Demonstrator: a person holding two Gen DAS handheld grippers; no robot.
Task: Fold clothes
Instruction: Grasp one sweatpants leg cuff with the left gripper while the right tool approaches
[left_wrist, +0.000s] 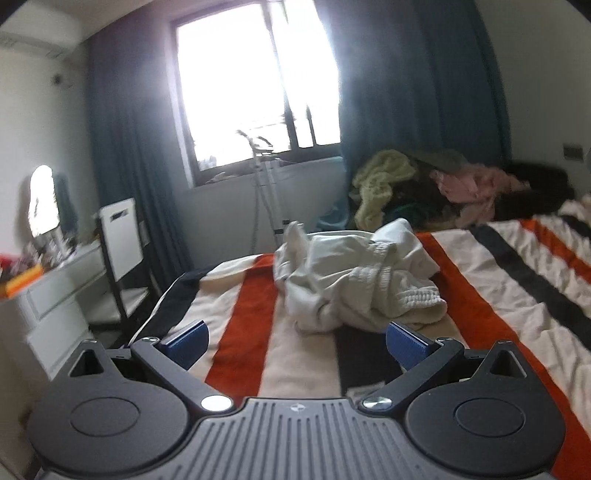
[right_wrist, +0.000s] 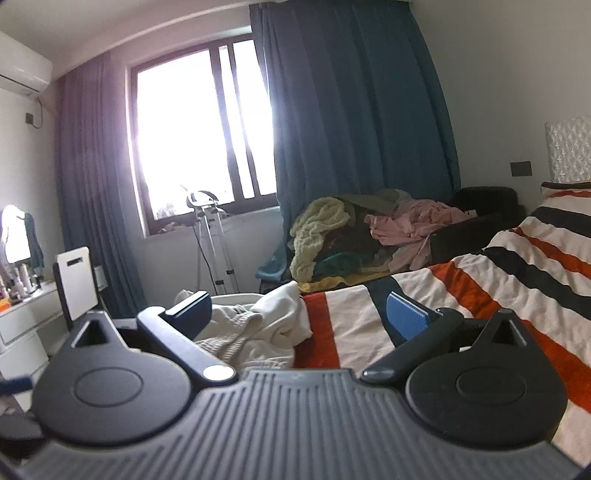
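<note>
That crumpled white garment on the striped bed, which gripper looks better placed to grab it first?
Probably the left gripper: the white garment lies straight ahead between its open fingers. For the right gripper, it sits off by the left finger.

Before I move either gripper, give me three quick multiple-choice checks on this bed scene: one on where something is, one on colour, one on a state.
1. Where does the white garment lie?
A. on the striped blanket
B. on the dresser
C. in the left gripper

2. What colour are the gripper pads?
A. red
B. blue
C. yellow

3. How is the white garment now?
A. neatly folded
B. hung up
C. crumpled in a heap

Answers: 1 A, it rests on the orange, black and cream stripes ahead of the left gripper. 2 B, both pads show blue, also on the right gripper. 3 C, it is bunched with loose folds, and both grippers are open and empty.
</note>
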